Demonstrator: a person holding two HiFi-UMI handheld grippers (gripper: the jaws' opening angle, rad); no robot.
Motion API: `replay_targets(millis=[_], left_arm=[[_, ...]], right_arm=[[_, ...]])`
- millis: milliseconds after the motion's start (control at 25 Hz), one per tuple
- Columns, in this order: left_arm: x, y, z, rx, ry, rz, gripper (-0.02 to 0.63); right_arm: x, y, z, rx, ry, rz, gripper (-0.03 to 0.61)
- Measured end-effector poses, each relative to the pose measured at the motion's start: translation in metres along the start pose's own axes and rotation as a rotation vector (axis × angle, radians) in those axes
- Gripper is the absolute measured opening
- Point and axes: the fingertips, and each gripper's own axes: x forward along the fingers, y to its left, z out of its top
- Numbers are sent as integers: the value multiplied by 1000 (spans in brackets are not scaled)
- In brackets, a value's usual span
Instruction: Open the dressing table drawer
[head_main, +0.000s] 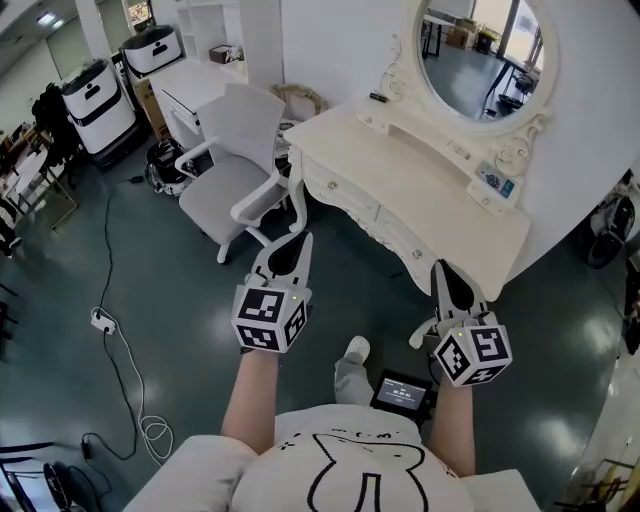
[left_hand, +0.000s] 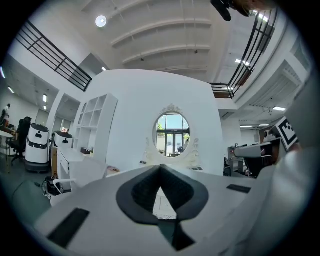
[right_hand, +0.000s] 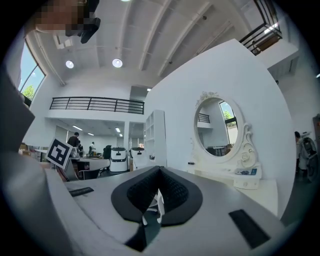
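Head view: nearest us, short of the dressing table (head_main: 430, 185), our left gripper (head_main: 299, 240) and right gripper (head_main: 441, 268) are both pressed together, empty. The drawer (head_main: 341, 192) sits closed in the dressing table's front. With the jaws pressed together, we risk bumping its handle instead of catching it.

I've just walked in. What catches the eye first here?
The ornate white dressing table with its oval mirror fills the upper right, a white chair to its left. In front, the left tool and right tool, both shut and empty, point toward it.
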Motion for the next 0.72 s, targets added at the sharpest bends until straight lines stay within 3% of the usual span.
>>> replay_targets(millis=[720], left_arm=[[203,66,21,22,2,56,17]], right_arm=[[198,-106,5,-13,14,123,14]])
